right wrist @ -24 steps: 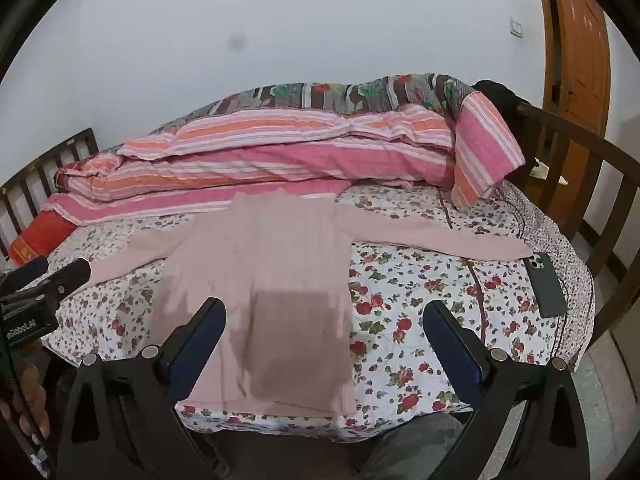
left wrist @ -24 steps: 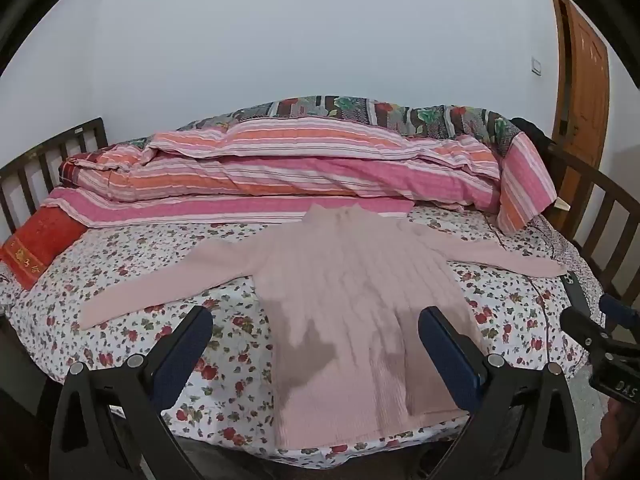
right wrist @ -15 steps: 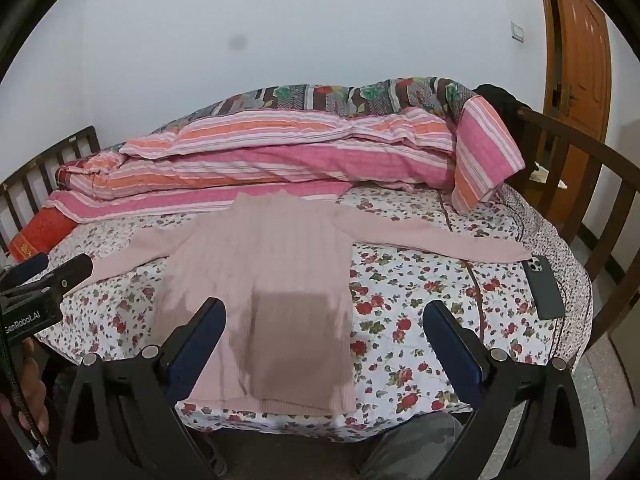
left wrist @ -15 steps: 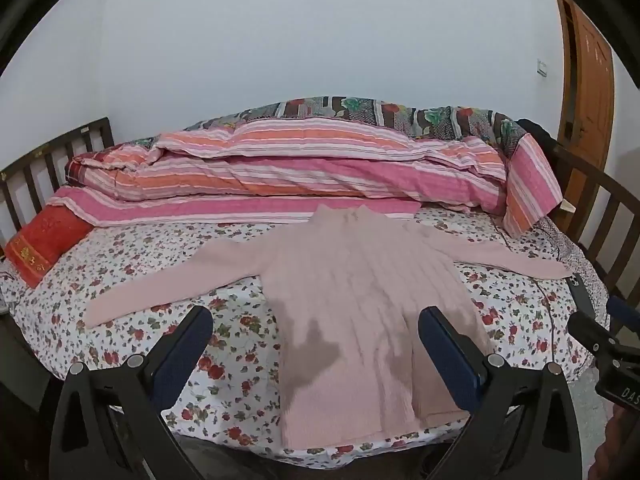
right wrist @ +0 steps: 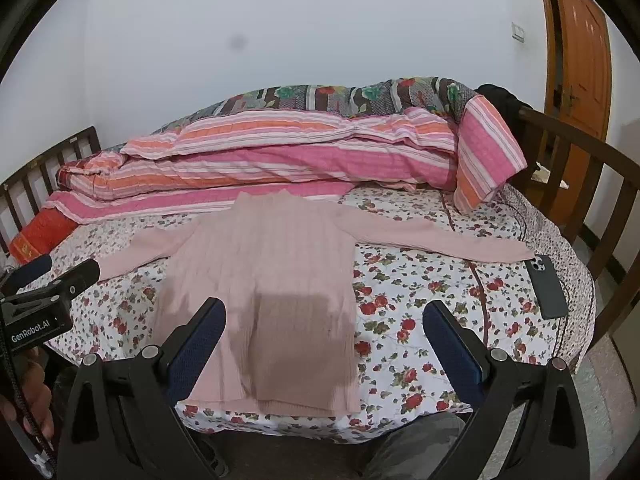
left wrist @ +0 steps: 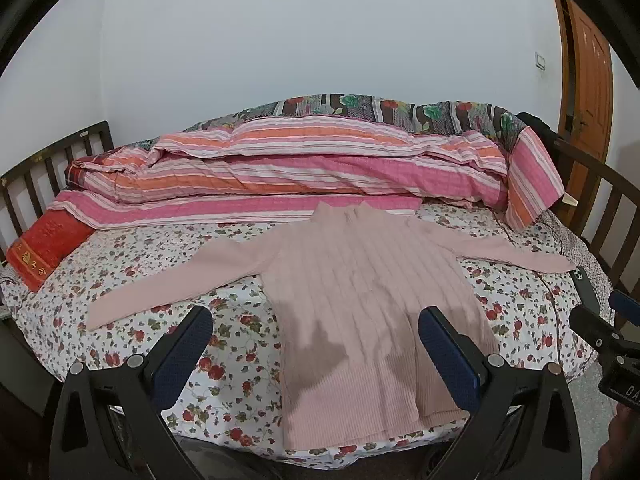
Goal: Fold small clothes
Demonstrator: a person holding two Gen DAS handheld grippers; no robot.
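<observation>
Moved: both grippers drawn slightly back from bed (left wrist: 240, 344).
Jaws: left gripper (left wrist: 316, 344) and right gripper (right wrist: 324, 336) apart, empty.
Sweater (left wrist: 368, 296): flat, unfolded.
Tip: pinch sleeve cuffs first.

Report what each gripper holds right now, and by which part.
Nothing is held. The left gripper and right gripper are both open above the bed edge, and the sweater lies flat, untouched.

Bed (left wrist: 132, 322) with floral sheet, holding a sweater, bedding and a phone.

A pink ribbed sweater (left wrist: 368, 300) lies flat mid-bed, sleeves spread toward both side edges, hem at the near edge. Folded striped quilts (left wrist: 320, 172) line the far edge, a red pillow (left wrist: 46, 246) the far-left corner, a dark phone (right wrist: 546, 286) by the right edge.
</observation>
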